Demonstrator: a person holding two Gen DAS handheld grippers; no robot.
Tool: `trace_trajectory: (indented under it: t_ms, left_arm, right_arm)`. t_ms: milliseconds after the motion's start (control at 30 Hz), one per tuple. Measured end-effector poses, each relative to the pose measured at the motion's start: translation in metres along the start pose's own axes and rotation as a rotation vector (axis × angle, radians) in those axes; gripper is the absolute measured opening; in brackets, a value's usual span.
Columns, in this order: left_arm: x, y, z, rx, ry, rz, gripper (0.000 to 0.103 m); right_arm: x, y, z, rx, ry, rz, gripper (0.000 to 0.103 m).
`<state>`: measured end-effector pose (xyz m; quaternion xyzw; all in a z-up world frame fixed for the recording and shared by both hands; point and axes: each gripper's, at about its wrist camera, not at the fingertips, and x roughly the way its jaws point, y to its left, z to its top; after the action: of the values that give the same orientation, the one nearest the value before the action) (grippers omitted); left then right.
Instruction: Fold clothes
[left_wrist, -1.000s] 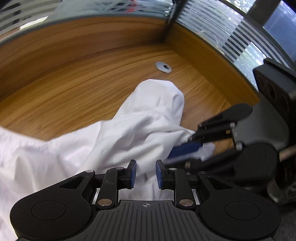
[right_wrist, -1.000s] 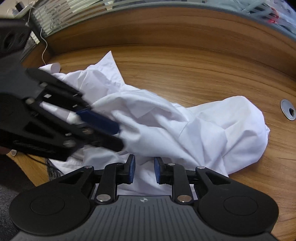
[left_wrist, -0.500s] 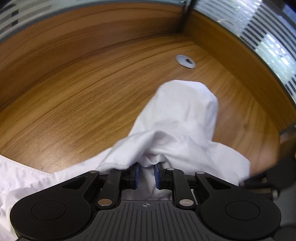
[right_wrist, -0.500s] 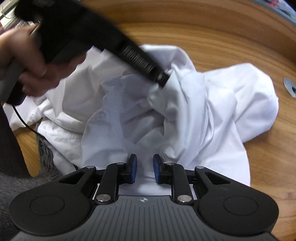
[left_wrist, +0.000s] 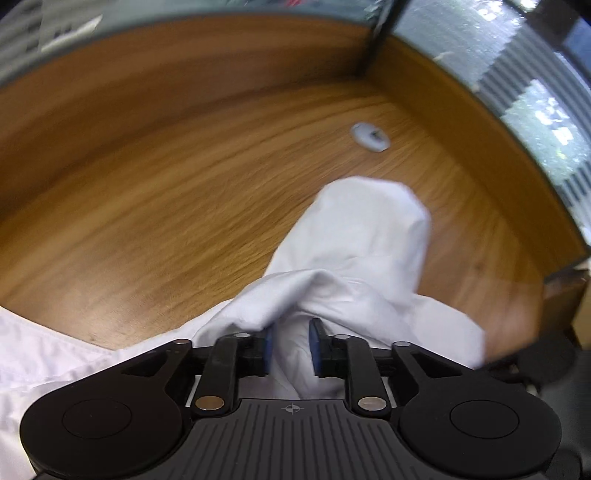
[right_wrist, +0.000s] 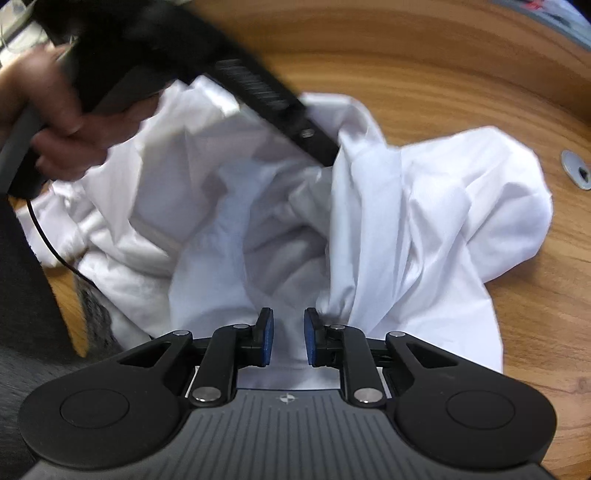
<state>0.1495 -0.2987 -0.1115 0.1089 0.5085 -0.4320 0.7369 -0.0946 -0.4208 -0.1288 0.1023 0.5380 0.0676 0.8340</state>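
White shirt (left_wrist: 354, 258) cloth sits bunched between my left claw (left_wrist: 290, 345), whose jaws are opening after pinching tighter half a second ago. From the right view, my right claw (right_wrist: 287, 341) stands slightly apart over the shirt on the wooden table (right_wrist: 461, 62), little changed.

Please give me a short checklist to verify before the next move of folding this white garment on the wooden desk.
1. Cloth between the left gripper pads: ok, white garment is bunched there while its jaws are opening.
2. Cloth between the right gripper pads: ok, though firm pinch cannot tell.
3. Garment spread flat: not ok, it is crumpled in a heap.
4. Garment fully on the wooden desk: not ok, its near side hangs over the edge.
5. Cable hole free of cloth: ok.
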Motion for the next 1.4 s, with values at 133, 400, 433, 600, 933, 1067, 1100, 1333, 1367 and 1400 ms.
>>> trace_trajectory:
  t_ms: [133,400,433,600,933,1067,1100,1333,1367,1400]
  left_arm:
    - [-0.031,-0.014,-0.011,0.045,-0.026,-0.062,0.030]
    - [-0.004,-0.033,-0.044,0.097,0.092,-0.029,0.021]
    - [0.002,-0.033,-0.047,0.092,0.103,-0.018,0.021]
    - [0.024,-0.038,-0.049,0.112,0.136,0.031,0.021]
    - [0.056,-0.045,-0.041,0.125,0.162,0.146,0.022]
    - [0.061,-0.057,-0.042,0.190,0.168,0.173,0.032]
    - [0.062,-0.059,-0.042,0.198,0.171,0.177,0.033]
    - [0.061,-0.062,-0.045,0.211,0.131,0.199,0.009]
    - [0.061,-0.059,-0.045,0.195,0.123,0.203,0.005]
    - [0.059,-0.055,-0.045,0.172,0.116,0.196,0.005]
  right_arm:
    - [-0.022,-0.002,0.004,0.021,-0.050,0.008,0.021]
    - [-0.059,-0.021,-0.006,0.093,-0.104,-0.034,0.024]
    - [-0.063,-0.027,-0.009,0.102,-0.102,-0.044,0.024]
    - [-0.069,-0.046,-0.029,0.154,-0.088,-0.083,0.024]
    - [-0.067,-0.056,-0.048,0.207,-0.108,-0.085,0.026]
    - [-0.068,-0.063,-0.056,0.240,-0.111,-0.092,0.026]
    - [-0.068,-0.065,-0.058,0.248,-0.112,-0.096,0.027]
    - [-0.067,-0.088,-0.071,0.326,-0.122,-0.136,0.037]
    - [-0.067,-0.091,-0.073,0.342,-0.125,-0.140,0.040]
    - [-0.067,-0.094,-0.075,0.357,-0.128,-0.144,0.041]
